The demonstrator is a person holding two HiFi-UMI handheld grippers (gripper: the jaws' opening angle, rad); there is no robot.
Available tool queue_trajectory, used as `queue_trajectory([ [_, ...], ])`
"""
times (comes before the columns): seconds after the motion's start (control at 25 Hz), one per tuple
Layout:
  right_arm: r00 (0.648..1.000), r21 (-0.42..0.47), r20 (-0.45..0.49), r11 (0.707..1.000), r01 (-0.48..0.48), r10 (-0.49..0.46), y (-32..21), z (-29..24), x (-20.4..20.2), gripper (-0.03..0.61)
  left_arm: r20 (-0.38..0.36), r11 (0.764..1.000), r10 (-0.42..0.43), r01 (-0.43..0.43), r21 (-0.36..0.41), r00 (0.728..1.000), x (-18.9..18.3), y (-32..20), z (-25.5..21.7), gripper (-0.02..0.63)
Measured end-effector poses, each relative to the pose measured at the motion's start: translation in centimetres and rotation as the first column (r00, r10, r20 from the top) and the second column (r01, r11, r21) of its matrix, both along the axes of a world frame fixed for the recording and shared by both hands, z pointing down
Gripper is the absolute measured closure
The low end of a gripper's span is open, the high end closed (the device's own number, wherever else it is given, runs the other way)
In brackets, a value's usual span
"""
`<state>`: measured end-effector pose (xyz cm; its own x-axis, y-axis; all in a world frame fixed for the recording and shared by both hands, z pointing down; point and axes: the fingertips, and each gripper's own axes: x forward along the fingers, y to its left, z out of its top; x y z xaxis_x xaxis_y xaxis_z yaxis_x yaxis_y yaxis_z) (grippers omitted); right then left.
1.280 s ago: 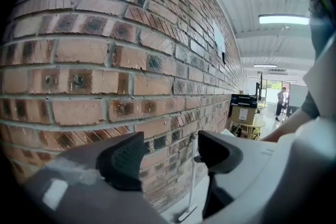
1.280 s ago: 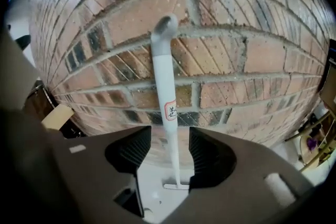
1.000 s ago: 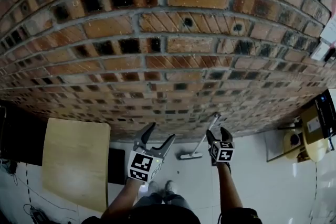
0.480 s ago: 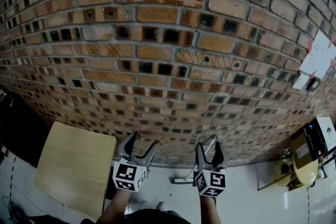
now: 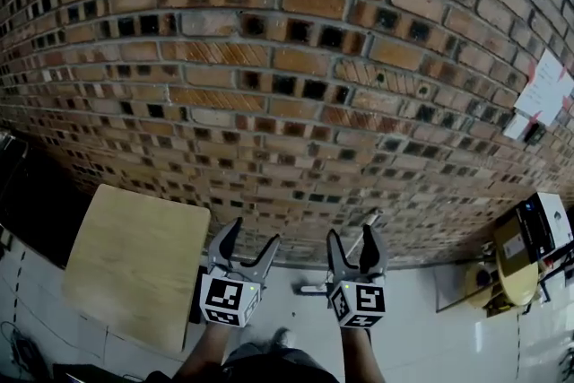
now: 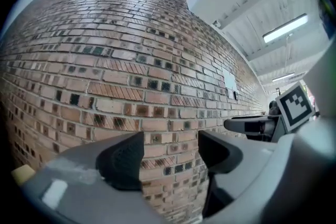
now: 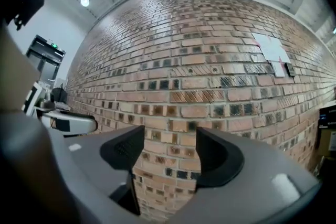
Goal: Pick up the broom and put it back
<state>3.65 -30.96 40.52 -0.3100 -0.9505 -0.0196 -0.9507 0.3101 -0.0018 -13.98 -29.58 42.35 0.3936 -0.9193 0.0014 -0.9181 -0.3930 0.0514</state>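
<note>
a person's left gripper [image 5: 251,238] and right gripper [image 5: 353,236] are held level toward a brick wall [image 5: 287,85], both with jaws apart and nothing between them but brickwork, as each gripper view confirms. the broom [image 5: 314,289] stands beyond them, its flat head on the pale floor [image 5: 421,327] at the foot of the wall and its thin handle slanting up to lean on the bricks; in the head view the right gripper partly overlaps the handle, though neither gripper touches it. the broom looks light and stiff, with a smooth, narrow handle likely to slip or swing in a loose grip, so a firm hold about the middle of the handle, perhaps steadied by the second gripper lower down, seems the soundest way to carry it. a pale wooden tabletop [image 5: 134,260] lies to the left. at the far right a cardboard box [image 5: 513,254] sits near the wall with a dark-and-white object at its top; its contents cannot be made out.
</note>
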Motion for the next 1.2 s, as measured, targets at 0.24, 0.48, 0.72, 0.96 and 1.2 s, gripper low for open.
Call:
queue_trajectory([
  [0.24,0.999,-0.029,0.031,1.0,0.009,-0.008,7.2,1.8,1.4,0.275,-0.01,1.0,0.005,-0.005,-0.021,1.0,1.4,5.5,1.4,0.288],
  [0.48,0.991,-0.011,0.09,0.995,0.102,-0.101,13.2,3.2,4.8,0.273,-0.011,0.996,-0.087,0.088,0.013,0.996,5.6,14.5,0.2,0.29],
  [0.72,0.978,-0.042,0.121,0.984,0.175,-0.169,21.5,5.2,8.3,0.275,0.017,0.987,-0.155,0.156,-0.05,0.988,9.6,23.8,2.5,0.31],
  [0.96,0.987,0.038,0.025,0.987,0.155,-0.156,25.4,0.9,8.3,0.276,0.049,0.99,-0.142,0.142,0.002,0.989,10.5,27.4,0.0,0.31],
  [1.2,0.993,0.043,0.001,0.992,0.121,-0.121,27.3,0.1,6.8,0.287,0.057,0.989,-0.14,0.137,0.058,0.988,8.6,28.5,-2.0,0.31],
])
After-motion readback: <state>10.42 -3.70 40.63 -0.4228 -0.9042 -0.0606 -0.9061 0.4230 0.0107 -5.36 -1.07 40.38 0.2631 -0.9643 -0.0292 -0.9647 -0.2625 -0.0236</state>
